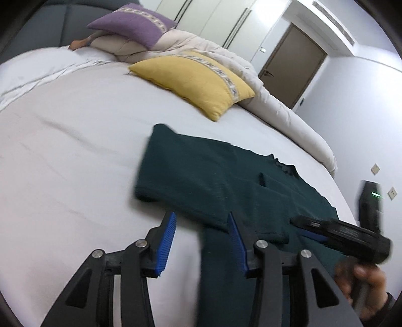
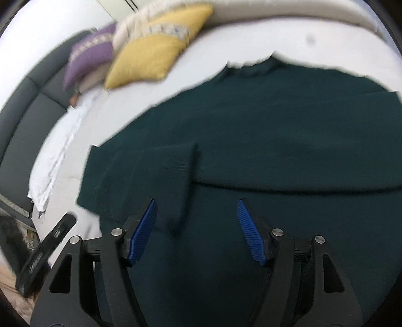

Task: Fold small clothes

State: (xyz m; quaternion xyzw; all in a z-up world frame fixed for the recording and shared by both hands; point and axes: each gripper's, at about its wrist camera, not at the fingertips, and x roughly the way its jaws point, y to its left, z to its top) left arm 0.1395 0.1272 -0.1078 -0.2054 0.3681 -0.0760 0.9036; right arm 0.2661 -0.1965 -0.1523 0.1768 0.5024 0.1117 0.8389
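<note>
Both the left gripper [image 1: 201, 216] and right gripper [image 2: 197, 203] gape above the green sweater [image 2: 276, 130]; no writing legible.

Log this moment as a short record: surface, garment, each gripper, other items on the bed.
surface: bed with white sheet
garment: dark green sweater, spread on the sheet, one sleeve folded over the body
left gripper: open, over the sweater's edge, holding nothing
right gripper: open, above the sweater, holding nothing
other items: yellow pillow, purple pillow, beige duvet
</note>
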